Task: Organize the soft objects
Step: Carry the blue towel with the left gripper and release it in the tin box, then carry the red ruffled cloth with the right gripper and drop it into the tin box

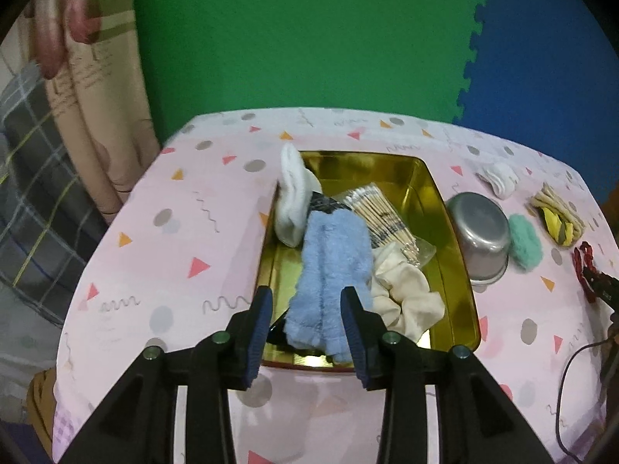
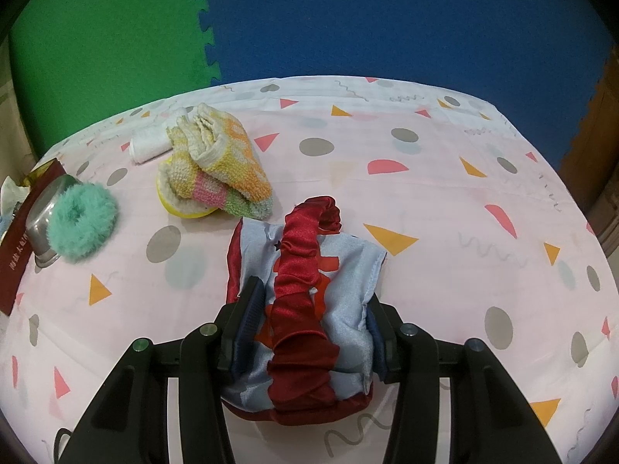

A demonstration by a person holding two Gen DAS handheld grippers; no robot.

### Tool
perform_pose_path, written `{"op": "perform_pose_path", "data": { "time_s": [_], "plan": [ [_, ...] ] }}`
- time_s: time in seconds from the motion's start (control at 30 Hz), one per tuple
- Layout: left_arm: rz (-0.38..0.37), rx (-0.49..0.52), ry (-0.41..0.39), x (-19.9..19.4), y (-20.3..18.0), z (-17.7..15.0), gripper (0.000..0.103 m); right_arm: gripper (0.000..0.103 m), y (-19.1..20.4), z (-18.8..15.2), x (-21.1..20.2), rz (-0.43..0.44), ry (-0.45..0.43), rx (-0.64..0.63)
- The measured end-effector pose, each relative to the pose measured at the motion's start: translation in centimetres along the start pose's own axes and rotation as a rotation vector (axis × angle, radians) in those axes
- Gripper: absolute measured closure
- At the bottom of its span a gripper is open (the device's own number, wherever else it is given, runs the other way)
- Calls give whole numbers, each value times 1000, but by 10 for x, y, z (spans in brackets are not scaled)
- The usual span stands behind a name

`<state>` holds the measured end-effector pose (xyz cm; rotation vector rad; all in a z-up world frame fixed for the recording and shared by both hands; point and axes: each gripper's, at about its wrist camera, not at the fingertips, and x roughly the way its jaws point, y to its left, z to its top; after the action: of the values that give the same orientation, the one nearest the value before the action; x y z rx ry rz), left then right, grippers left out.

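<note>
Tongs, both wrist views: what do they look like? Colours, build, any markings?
Same build on both. The left tongs and right tongs have matte black angular plastic arms, round silver-green bolt heads at the joints, and dark blue ribbed pads on the fingers. No markings, sleeves or hands visible.

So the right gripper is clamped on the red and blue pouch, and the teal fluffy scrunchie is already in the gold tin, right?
Not quite. The right wrist view shows the teal fluffy scrunchie on the tablecloth beside the steel bowl, outside the gold tin. The right gripper does clamp the red and blue pouch.
</note>
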<state>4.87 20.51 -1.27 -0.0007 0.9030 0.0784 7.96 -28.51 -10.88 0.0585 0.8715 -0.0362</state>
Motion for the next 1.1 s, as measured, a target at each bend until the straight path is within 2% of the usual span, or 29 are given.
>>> {"op": "perform_pose_path", "data": {
  "time_s": [0.2,0.33,0.57,0.7,0.93,1.1],
  "plan": [
    [70,0,-59,-10,1,-13,66,73,4,0,-4,-17,-5,5],
    [74,-10,-54,-5,2,-21,66,79,5,1,-11,-23,-3,34],
    [85,-35,-79,-6,10,-29,66,80,19,3,-42,-18,-24,32],
    [67,-59,-64,-4,16,-31,66,80,38,4,-62,5,-38,-1],
    [52,-65,-104,-13,15,-31,66,80,112,18,-87,138,-75,-112],
    [79,-75,-113,-16,18,-30,66,80,192,36,-87,290,-66,-214]
  ]
}}
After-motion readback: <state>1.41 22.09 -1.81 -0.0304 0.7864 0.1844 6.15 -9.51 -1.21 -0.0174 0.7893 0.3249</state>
